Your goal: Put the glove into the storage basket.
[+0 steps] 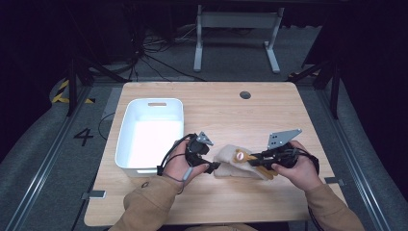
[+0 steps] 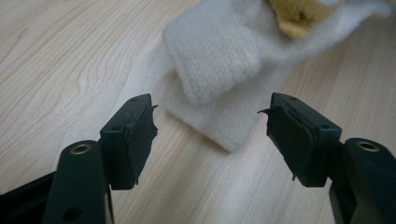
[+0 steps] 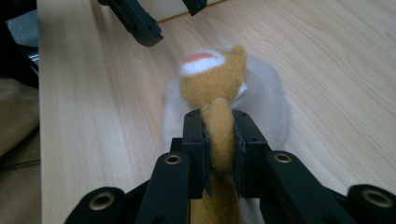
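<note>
A small tan plush toy [image 1: 242, 157] with an orange-and-white patch lies on a cream fleece cloth [image 1: 231, 168] near the front middle of the wooden table. My right gripper [image 3: 218, 135] is shut on the tan plush toy [image 3: 215, 88], pinching a narrow part of it just above the cloth [image 3: 268, 93]. My left gripper [image 2: 210, 121] stands open just left of the cloth [image 2: 210, 65], its jaws wide apart with a corner of the cloth between them, not touching. A bit of the yellow toy [image 2: 299, 14] shows at the top of the left gripper view.
A white plastic bin [image 1: 150, 132] sits on the left part of the table [image 1: 231, 108], close behind my left hand. A round cable hole [image 1: 245, 95] is at the table's back. A desk frame [image 1: 235, 29] stands on the floor beyond.
</note>
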